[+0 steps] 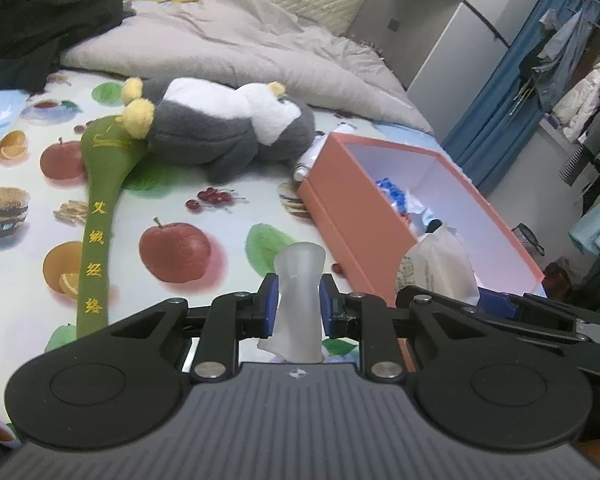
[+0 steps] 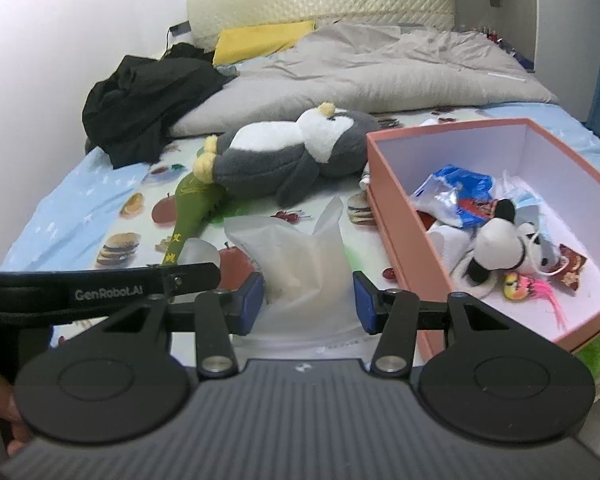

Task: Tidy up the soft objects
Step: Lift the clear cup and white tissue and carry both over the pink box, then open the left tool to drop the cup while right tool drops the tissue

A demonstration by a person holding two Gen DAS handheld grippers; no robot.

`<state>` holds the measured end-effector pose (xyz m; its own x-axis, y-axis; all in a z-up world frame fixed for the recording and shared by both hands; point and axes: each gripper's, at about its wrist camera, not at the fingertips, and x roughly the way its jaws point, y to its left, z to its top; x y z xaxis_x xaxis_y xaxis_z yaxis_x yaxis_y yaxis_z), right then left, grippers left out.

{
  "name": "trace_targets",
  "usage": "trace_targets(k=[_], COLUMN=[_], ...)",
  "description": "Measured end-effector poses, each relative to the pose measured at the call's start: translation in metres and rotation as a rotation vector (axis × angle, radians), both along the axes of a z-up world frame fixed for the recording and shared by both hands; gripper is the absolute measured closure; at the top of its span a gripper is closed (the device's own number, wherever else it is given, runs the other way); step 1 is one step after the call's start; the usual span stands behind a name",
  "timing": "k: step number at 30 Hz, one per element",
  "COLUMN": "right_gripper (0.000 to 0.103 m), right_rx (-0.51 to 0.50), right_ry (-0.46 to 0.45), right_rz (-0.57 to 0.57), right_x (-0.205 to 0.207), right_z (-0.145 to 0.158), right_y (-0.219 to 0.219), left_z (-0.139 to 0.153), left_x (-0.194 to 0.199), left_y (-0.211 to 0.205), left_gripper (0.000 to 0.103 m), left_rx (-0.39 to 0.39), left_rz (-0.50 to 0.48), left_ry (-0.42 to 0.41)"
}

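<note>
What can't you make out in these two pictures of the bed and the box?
- Right wrist view: what the plastic bag holds; its cloudy film blurs the contents.
- Left wrist view: most of the box contents, behind its near wall.
- Both views: the tube behind the box corner, mostly hidden.
- Green pouch: lower end behind the left tongs.

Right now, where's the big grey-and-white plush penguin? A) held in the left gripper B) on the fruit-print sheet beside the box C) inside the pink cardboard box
B: the grey-and-white plush penguin lies on the fruit-print sheet, outside the pink cardboard box.
</note>
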<state>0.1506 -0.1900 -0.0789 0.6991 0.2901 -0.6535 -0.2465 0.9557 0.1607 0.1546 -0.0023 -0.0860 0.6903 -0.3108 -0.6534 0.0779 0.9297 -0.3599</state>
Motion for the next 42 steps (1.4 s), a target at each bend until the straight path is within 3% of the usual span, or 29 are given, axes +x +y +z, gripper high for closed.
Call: trace_targets(k=[11, 23, 31, 42], right_gripper=[0.051, 0.051, 0.051, 0.051], right_rx=[0.003, 0.024, 0.029, 0.029], right_ry=[-0.035, -0.014, 0.017, 0.089], right_rz=[-0.071, -0.225, -0.312, -0.351], right_x=[-0.019, -0.029, -0.008, 0.067], right_z=[0.025, 0.036, 0.034, 0.015], right_y=[-0.039, -0.112, -0.154, -0.187], left_z=[0.030, 0.045, 0.041, 0.019], left_x=[-0.011, 0.005, 0.049, 0.145], left_y=[-0.045, -0.121, -0.166, -0.206], left_gripper=[0.077, 0.077, 0.077, 0.077], left_rx=[-0.004, 0.017, 0.018, 0.031], left_rz=[-0.073, -0.222, -0.288, -0.320], left_ry=[-0.044, -0.051, -0.013, 0.053])
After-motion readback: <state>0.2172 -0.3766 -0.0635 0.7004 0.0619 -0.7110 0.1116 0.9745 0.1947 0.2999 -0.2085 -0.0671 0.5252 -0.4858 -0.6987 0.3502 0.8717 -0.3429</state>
